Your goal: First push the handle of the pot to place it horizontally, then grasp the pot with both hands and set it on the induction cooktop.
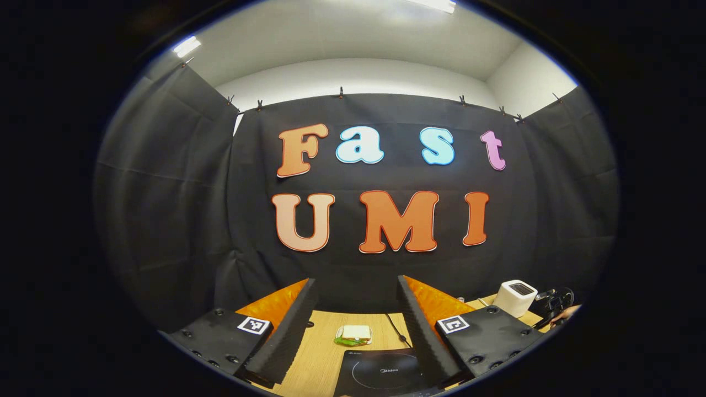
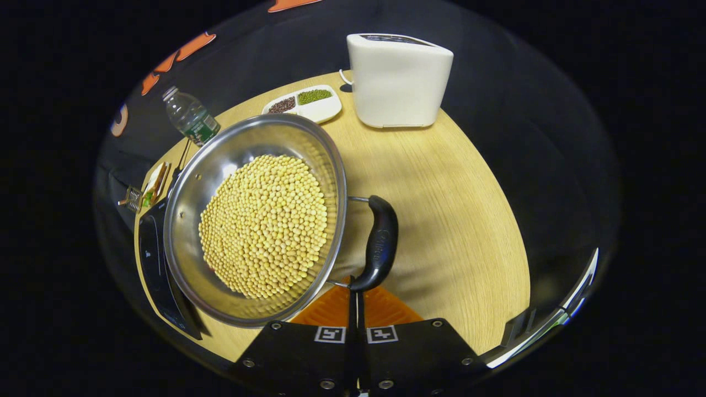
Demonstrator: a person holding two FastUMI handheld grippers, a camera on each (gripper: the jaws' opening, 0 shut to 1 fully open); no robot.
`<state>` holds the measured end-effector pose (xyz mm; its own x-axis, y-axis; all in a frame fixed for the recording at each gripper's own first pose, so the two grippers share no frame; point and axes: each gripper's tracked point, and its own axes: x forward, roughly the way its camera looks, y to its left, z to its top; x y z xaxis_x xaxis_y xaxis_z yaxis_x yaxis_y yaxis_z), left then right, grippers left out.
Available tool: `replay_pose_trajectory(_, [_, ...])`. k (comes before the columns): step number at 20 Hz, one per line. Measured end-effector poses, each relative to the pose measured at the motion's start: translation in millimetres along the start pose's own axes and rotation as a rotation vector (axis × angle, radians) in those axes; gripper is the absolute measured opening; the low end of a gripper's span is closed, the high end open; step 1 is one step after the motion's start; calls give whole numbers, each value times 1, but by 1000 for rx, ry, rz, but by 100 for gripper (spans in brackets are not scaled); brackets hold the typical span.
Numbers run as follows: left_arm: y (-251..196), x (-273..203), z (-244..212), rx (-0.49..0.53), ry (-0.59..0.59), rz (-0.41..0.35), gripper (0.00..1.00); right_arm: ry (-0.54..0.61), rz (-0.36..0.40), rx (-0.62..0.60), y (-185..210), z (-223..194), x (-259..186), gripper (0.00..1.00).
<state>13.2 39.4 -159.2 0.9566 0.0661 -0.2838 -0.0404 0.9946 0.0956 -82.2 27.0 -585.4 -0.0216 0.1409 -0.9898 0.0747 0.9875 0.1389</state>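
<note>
Now one steel pot (image 2: 253,220), heaped with yellow beans (image 2: 262,226), is seen on the wooden desk (image 2: 458,220), its left rim over the single induction cooktop (image 2: 157,270). The pot handle (image 2: 379,242) is met at its near tip by the right gripper (image 2: 356,300), fingers closed together, nothing clamped between them. The left gripper (image 1: 357,325) is held wide open and empty above the cooktop. One white toaster (image 2: 398,80), one bottle (image 2: 190,117) and one divided dish (image 2: 306,103) are counted farther back.

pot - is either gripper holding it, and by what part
No sure hold. The right gripper is shut with its fingertips at the near end of the pot handle. The left gripper is open and holds nothing.
</note>
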Motion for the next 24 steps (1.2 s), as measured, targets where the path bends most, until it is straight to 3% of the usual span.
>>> replay_pose_trajectory(10, [-19, 16, -37, 5, 72, -24, 95, -64, -49, 58, -7, 57, 17, 0])
replay_pose_trajectory(21, [-120, 57, -134, -33, 301, -203, 95, -161, -29, 70, -7, 83, -5, 2])
replay_pose_trajectory(24, [-156, 69, -174, -82, 405, -269, 95, -210, 3, 44, 1, 93, -23, 18])
